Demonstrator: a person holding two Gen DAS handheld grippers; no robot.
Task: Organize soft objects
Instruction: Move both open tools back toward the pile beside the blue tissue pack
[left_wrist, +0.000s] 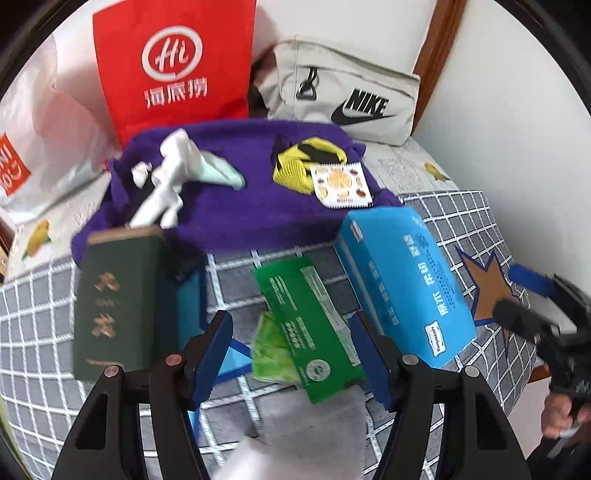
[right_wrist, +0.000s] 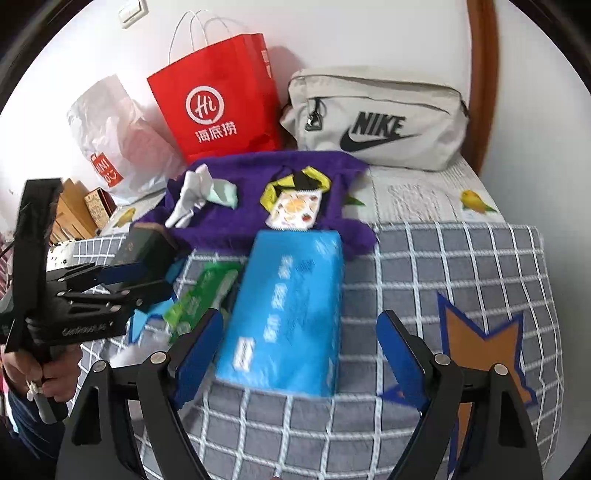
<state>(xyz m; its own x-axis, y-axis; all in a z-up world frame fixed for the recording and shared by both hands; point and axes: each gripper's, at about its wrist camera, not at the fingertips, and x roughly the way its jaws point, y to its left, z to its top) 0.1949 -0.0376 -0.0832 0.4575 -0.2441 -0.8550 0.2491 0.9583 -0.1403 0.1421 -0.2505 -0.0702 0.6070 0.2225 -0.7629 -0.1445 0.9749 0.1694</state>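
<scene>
Location: a home bedroom. Indicators: a bed (right_wrist: 443, 258) covered by a grey checked quilt, a wooden headboard (right_wrist: 484, 85) against a white wall, and a red shopping bag (right_wrist: 218, 103) beside a Nike pouch (right_wrist: 376, 118).

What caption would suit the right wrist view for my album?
Open right tongs straddle a blue plastic-wrapped tissue pack on a grey checked quilt.
</scene>
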